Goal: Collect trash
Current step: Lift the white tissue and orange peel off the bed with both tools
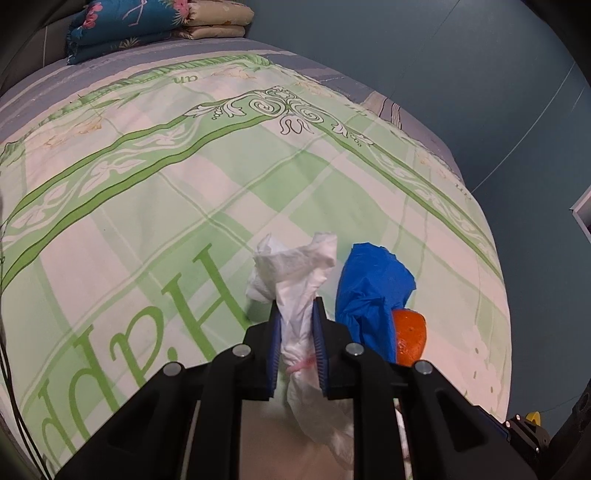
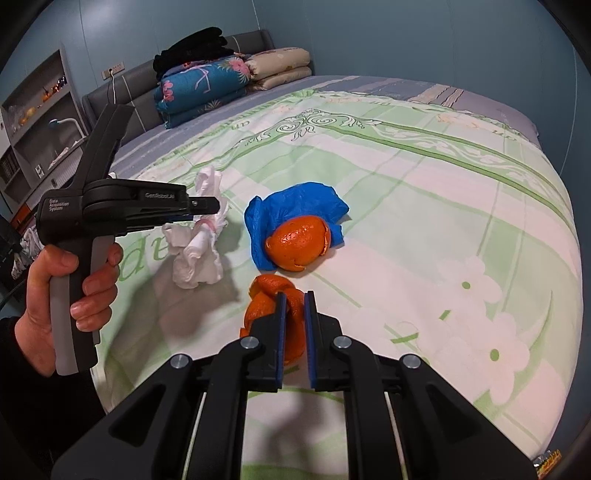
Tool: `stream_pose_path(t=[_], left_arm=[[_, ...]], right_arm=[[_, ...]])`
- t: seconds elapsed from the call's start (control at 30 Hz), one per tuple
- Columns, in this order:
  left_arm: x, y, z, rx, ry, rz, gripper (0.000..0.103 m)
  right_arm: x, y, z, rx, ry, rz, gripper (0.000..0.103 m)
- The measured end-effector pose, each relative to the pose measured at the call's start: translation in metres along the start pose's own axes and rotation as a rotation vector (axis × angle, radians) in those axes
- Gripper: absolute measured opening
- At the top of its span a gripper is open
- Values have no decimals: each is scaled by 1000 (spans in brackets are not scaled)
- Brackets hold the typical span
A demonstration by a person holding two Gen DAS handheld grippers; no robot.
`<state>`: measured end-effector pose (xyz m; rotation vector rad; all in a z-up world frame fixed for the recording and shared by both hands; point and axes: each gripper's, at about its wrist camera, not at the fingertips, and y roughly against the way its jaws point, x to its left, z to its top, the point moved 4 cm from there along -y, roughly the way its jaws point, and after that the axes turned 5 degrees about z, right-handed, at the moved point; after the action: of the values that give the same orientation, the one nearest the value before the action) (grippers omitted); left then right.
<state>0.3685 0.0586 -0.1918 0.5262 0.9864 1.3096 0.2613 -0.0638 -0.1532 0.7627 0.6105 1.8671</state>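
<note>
From the left wrist we look steeply down along our fingers at the bed, very near, headboard pillows far ahead. From the right wrist we look lower and flatter across the same bed. Both views share the tissue, blue bag and orange peel.

You have the crumpled white tissue pinched upright, its lower end resting on the quilt. Just right of it the blue plastic scrap lies bunched, a domed orange peel on its edge; your curled peel strip sits nearer
</note>
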Motion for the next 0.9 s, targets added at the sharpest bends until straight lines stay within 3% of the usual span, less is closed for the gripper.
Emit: stream_pose_path(t=[0.53, 0.9], left_arm=[[-14, 63, -23, -88, -47, -42, 15], [-71, 101, -45, -128, -130, -119, 15]], right_arm=[[-8, 60, -5, -54, -15, -21, 8], [-51, 117, -26, -118, -68, -107, 8]])
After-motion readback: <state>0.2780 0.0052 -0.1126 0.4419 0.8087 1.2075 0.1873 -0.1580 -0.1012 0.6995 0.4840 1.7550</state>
